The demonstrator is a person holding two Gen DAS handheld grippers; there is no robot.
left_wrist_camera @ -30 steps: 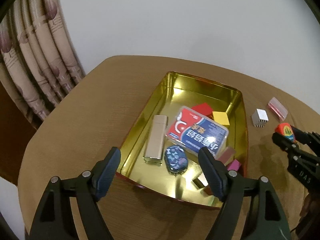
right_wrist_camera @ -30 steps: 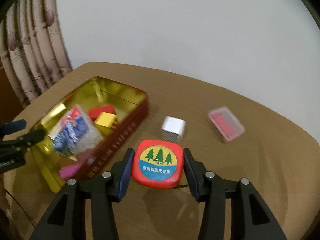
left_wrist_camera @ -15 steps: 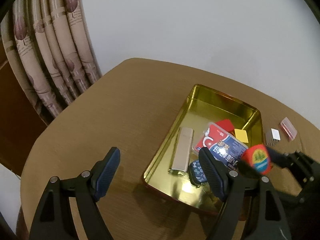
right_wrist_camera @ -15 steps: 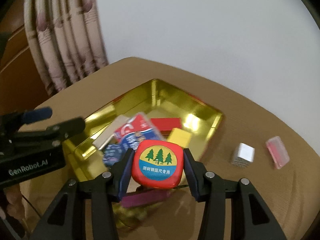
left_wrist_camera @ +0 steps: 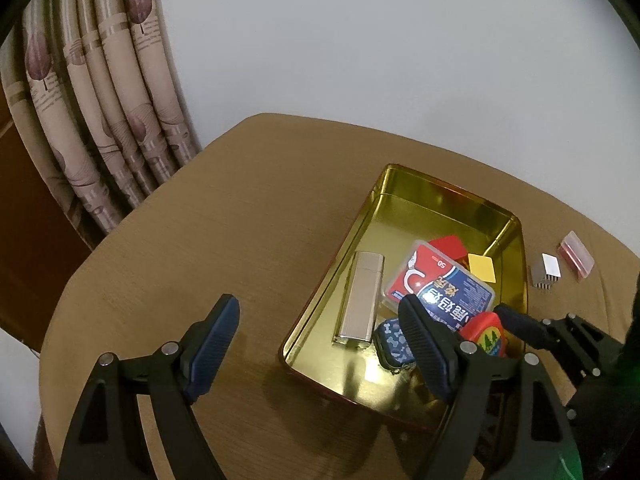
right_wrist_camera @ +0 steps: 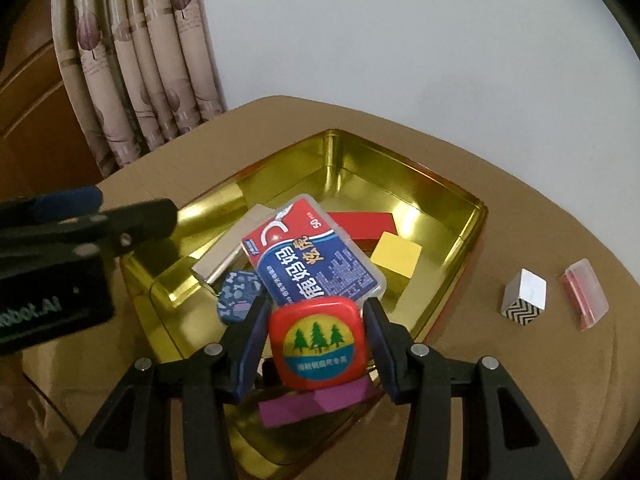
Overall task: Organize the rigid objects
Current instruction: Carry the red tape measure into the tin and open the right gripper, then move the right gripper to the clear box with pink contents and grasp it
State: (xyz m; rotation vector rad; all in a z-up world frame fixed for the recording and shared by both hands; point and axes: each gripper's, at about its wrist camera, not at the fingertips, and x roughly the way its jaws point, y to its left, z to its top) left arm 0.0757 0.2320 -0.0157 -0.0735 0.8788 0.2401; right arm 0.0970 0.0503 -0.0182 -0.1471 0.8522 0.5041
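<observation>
Carried across from the bare brown wooden surface (right_wrist_camera: 500,216) to above the near end of the gold-lined rectangular metal tin (right_wrist_camera: 400,168) within the last second: the red rounded-square tape measure with three green trees on its label (right_wrist_camera: 318,342). Now sitting between the blue-padded fingers (right_wrist_camera: 252,344) of the right gripper (right_wrist_camera: 316,348), just over a purple block (right_wrist_camera: 316,400) and beside the red-and-blue clear plastic box (right_wrist_camera: 316,256). Jaws opening at this moment, a thin gap showing at the right pad, so probably the start of the release; impossible to tell whether the left pad still touches. Meanwhile shifted to the left of the tin, over bare wood: the left gripper (left_wrist_camera: 320,344), fingers wide apart and gripping nothing.

Already inside the tin: a silver flat metal case (left_wrist_camera: 360,296), a dark blue patterned pouch (left_wrist_camera: 394,344), a red block (left_wrist_camera: 448,246), a yellow cube (left_wrist_camera: 482,268). Still out on the surface, well to the right of the tin: a white cube with a zigzag-striped side (right_wrist_camera: 524,298) and a small clear case with red contents (right_wrist_camera: 586,294). By the look of it, two pickups left once the tape measure settles; likely landing tilted on the crowded pile rather than flat.
</observation>
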